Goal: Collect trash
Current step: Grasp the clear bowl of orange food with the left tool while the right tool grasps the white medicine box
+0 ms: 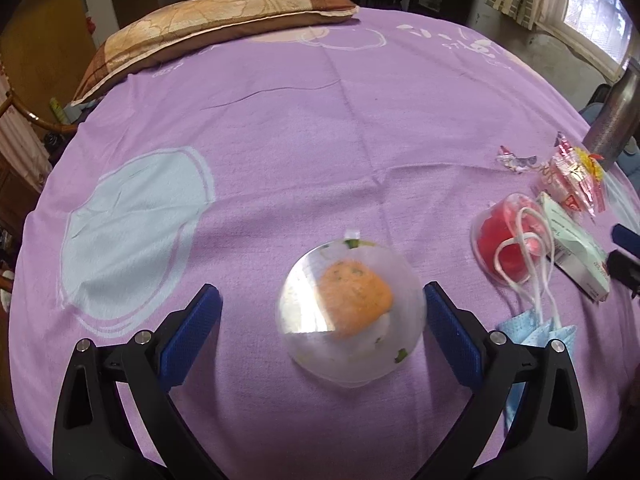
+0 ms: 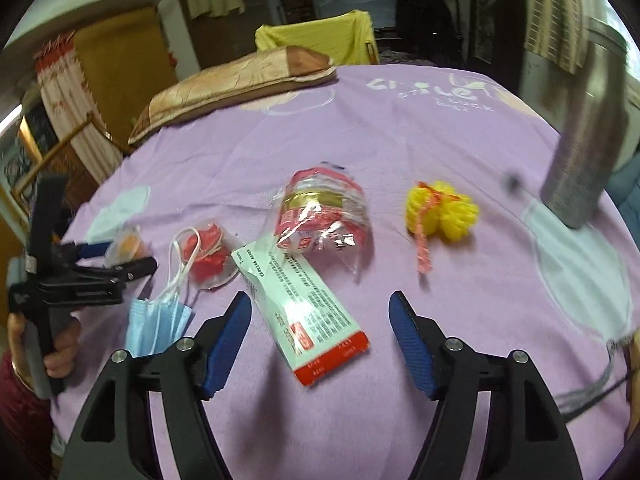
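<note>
A clear plastic cup with orange food inside (image 1: 351,312) lies on the purple bedsheet (image 1: 280,140) between the fingers of my open left gripper (image 1: 322,320), nearer the right finger. A clear cup with red contents (image 1: 505,245), a blue face mask (image 1: 532,332) and a white-green packet (image 1: 576,252) lie to its right. My right gripper (image 2: 320,320) is open above the white-green packet (image 2: 306,312). Ahead of it lie a red-printed clear wrapper (image 2: 324,216) and a yellow netted ball (image 2: 442,210). The left gripper (image 2: 100,264), orange cup (image 2: 126,246), red cup (image 2: 206,258) and mask (image 2: 158,326) show at the left.
A steel bottle (image 2: 586,136) stands at the right of the bed. A brown-gold pillow (image 1: 208,32) lies at the far end. Small crumpled wrappers (image 1: 516,160) lie near the bottle. Furniture and curtains surround the bed.
</note>
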Available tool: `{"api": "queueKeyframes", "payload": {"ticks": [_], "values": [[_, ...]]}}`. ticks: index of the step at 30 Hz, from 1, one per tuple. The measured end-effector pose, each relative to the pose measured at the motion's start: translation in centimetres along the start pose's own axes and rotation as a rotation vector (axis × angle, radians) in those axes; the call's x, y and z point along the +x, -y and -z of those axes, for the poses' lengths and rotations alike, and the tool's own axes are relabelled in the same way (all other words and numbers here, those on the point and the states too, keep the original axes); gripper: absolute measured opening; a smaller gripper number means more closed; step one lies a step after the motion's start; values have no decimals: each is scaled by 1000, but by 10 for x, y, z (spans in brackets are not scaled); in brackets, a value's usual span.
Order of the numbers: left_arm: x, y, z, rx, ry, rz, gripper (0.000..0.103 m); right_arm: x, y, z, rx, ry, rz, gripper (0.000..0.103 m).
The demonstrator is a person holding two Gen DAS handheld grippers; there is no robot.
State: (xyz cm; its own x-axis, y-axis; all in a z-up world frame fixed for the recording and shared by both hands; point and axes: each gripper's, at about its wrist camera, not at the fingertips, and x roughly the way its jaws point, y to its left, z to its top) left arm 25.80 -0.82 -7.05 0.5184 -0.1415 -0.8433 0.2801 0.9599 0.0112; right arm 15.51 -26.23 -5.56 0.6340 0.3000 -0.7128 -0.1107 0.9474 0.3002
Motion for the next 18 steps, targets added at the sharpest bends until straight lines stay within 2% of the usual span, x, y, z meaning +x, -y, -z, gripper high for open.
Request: {"api": "queueKeyframes", "payload": {"ticks": [4,6,8,10,14,18], "values": [[-1,0,-4,0,24,4,96,16,-6,-2,-29,-40,-1,71],[1,-1,-6,-9,18,10,88,17,-6,-2,-27,-40,-15,71],[2,-2,-6,-10,23,1,73,18,-8,-2,-29,-43,-10,71],[-4,-2,-7,-5,39,42,57,21,-9,-1,-34,-59,-21,53],[-17,-2,-6,-11,89,52,57,22,-15,0,-56,-64,-18,47],[-26,-11,-8,-49,116,92,57,15,-26,4,-108,-32,7,47]]}}
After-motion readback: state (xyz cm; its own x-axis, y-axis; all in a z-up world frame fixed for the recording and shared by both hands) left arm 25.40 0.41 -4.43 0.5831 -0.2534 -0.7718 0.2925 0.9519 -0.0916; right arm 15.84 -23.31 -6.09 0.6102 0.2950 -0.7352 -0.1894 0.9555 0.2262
